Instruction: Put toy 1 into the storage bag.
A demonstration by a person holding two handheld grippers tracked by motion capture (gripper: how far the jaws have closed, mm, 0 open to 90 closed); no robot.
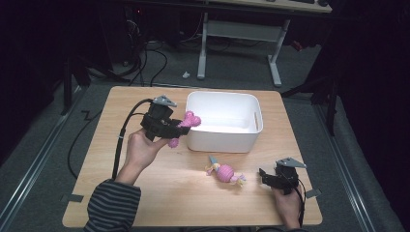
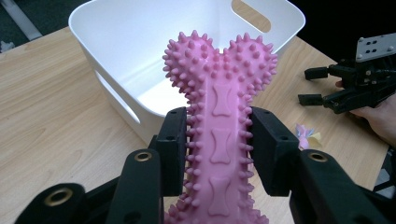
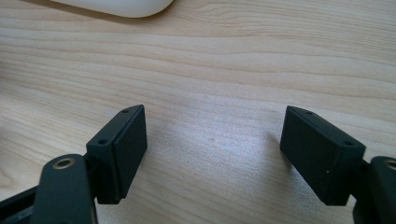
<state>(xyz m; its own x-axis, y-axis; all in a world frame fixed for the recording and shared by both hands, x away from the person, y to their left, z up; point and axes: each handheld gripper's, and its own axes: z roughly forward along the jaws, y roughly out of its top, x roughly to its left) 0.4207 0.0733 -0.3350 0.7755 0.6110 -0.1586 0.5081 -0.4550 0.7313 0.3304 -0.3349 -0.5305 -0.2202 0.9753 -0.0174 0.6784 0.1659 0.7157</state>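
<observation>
Left gripper view: the left hand-held gripper (image 2: 219,140) is clamped on a pink spiky bone toy (image 2: 219,107), held just before the white bin (image 2: 140,37), whose visible inside looks bare. The right hand-held gripper (image 3: 212,154) has its jaws apart over the counter (image 3: 210,60).

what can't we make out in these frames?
- Pink bone toy: lower end cut off by the bottom edge of the left gripper view; in the high view the left tongs cover its middle.
- White bin: near wall hides part of its floor, high view.
- Rope toy: too small for detail.
</observation>
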